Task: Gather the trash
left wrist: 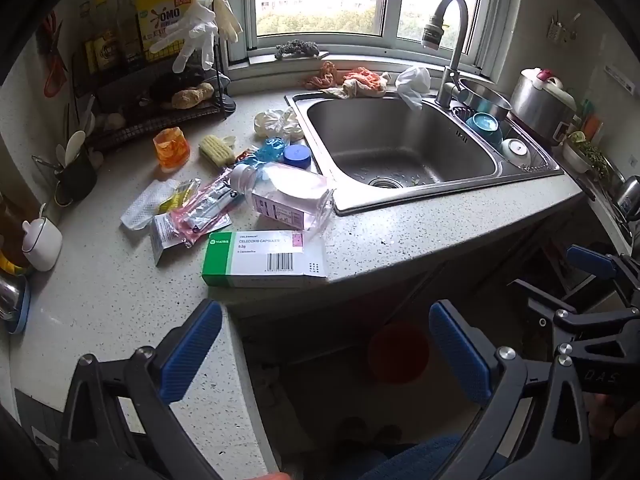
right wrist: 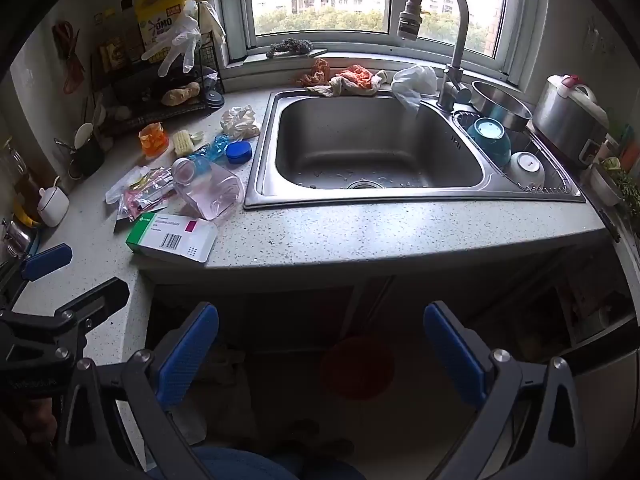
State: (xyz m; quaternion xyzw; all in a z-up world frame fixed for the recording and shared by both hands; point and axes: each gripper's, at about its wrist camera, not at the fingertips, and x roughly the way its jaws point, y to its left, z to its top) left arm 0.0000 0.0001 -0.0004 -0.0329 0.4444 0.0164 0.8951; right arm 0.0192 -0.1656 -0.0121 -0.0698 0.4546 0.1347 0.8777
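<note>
- left gripper (left wrist: 324,350) jaws spread wide, nothing between them, hanging over the counter edge
- right gripper (right wrist: 320,350) same: wide open, empty, below the countertop (right wrist: 360,236) front
- red bin (right wrist: 357,366) on the floor under the counter
- trash left of the sink (right wrist: 372,148): green-white medicine box (left wrist: 266,258) nearest the edge, clear plastic bottle (left wrist: 290,198) lying behind it, wrappers (left wrist: 192,210) beside it, blue lid (left wrist: 297,156) further back

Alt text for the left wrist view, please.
The open left gripper hangs empty before a speckled counter strewn with trash: a green-and-white medicine box, a clear bottle on its side and wrappers, left of an empty steel sink.
</note>
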